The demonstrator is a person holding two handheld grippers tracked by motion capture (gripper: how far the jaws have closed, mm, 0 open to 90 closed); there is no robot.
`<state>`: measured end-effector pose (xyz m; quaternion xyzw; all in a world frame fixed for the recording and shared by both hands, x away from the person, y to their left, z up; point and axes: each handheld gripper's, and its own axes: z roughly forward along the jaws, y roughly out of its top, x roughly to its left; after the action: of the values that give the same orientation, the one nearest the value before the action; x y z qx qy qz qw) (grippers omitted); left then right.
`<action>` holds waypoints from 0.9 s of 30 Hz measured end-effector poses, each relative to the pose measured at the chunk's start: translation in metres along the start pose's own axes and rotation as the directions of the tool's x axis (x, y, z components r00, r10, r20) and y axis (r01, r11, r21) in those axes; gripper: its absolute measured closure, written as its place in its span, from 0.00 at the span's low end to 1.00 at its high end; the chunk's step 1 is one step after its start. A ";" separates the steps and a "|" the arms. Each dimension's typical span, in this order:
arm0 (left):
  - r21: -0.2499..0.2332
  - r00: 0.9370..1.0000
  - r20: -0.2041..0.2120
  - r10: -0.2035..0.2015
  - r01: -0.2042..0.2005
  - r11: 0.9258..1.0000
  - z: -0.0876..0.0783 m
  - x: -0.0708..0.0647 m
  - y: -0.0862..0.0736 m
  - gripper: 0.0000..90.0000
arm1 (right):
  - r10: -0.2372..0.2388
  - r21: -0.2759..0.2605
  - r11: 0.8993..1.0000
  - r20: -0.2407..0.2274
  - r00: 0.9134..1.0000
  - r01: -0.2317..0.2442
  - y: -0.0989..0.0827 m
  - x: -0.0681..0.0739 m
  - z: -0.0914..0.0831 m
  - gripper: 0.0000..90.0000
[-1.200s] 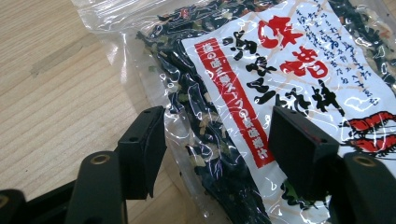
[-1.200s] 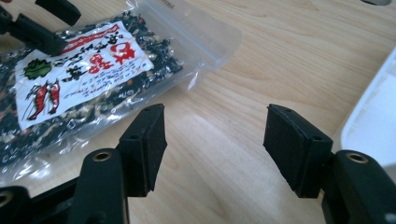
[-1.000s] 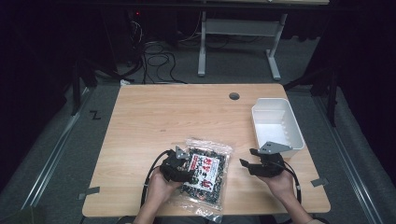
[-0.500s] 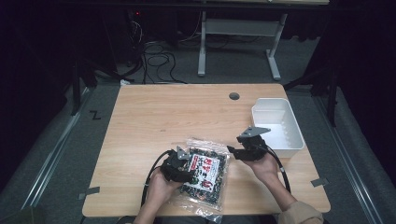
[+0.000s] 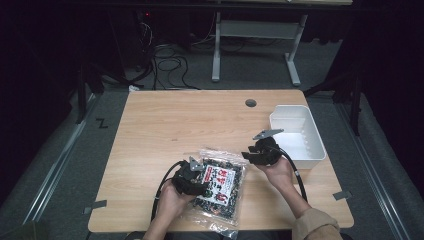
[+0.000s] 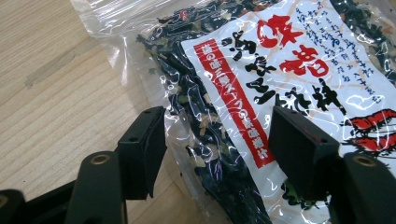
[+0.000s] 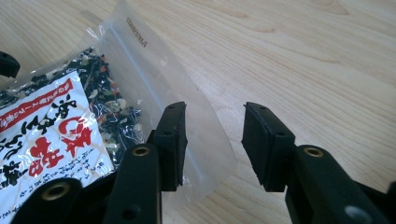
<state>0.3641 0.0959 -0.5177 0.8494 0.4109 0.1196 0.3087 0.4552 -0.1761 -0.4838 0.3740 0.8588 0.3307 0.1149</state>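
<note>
Item, seaweed bag point(image 5: 219, 186) lying lower centre on tabletop point(image 5: 200, 125): we are holding left claw point(image 6: 217, 140) and right claw point(image 7: 212, 140) open, risking pinching only slippery film, letting it slide free.

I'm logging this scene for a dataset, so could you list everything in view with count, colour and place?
Dried-food bag: one, clear plastic with dark contents and a white-and-red label, flat at the table's near edge.
Plastic bin: one, white, at the table's right edge.
Table: one, light wood, with a cable hole near its far edge.
Tape strips: two, grey, on the near corners.
Left gripper: one, black, open, jaws over the bag.
Right gripper: one, black, open, at the bag's clear corner.
</note>
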 end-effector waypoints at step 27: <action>-0.006 0.997 -0.068 -0.022 0.022 1.000 0.000 0.002 0.002 0.42 | 0.067 0.058 0.996 -0.116 0.991 -0.061 -0.004 -0.003 0.018 0.76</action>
<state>0.3667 0.0967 -0.5170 0.8395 0.4302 0.1460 0.2981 0.4629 -0.1717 -0.4997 0.3842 0.8603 0.3323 0.0430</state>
